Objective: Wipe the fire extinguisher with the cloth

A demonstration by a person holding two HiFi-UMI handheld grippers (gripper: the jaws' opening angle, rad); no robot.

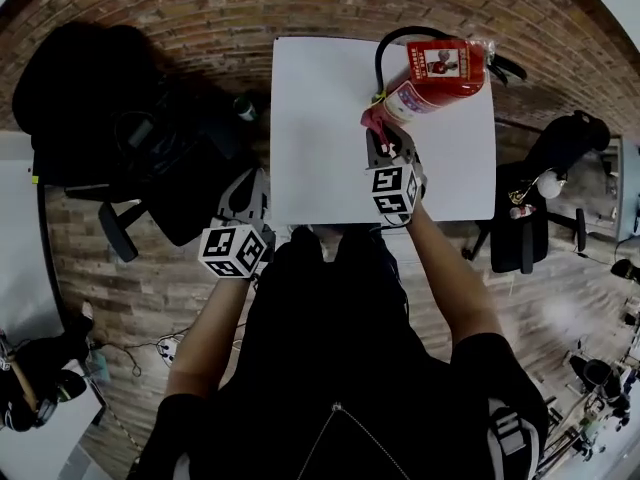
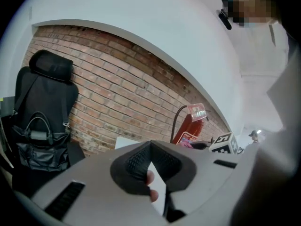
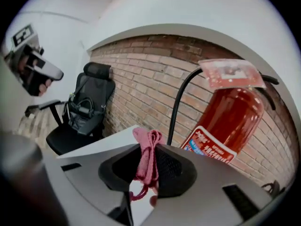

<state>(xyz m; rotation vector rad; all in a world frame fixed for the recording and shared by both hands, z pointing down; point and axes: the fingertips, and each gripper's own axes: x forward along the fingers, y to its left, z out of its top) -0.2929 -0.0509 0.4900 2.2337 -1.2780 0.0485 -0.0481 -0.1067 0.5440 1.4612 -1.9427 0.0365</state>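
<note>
Head view overhead; both gripper views face fire extinguisher point(image 3: 235, 119), brick wall point(image 2: 108, 102)

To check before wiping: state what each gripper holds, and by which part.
The right gripper pinches the pink cloth at a bunched fold, with a loop poking past the jaw tips. The left gripper is shut on nothing.

Person had on a black short-sleeved top point(image 1: 330, 348), white print on the right sleeve point(image 1: 505, 430). The left gripper point(image 1: 252, 190) and right gripper point(image 1: 384, 140) were grey plastic, black ribbed pads point(image 2: 134, 163), each with a black-and-white marker cube point(image 1: 232, 251).
</note>
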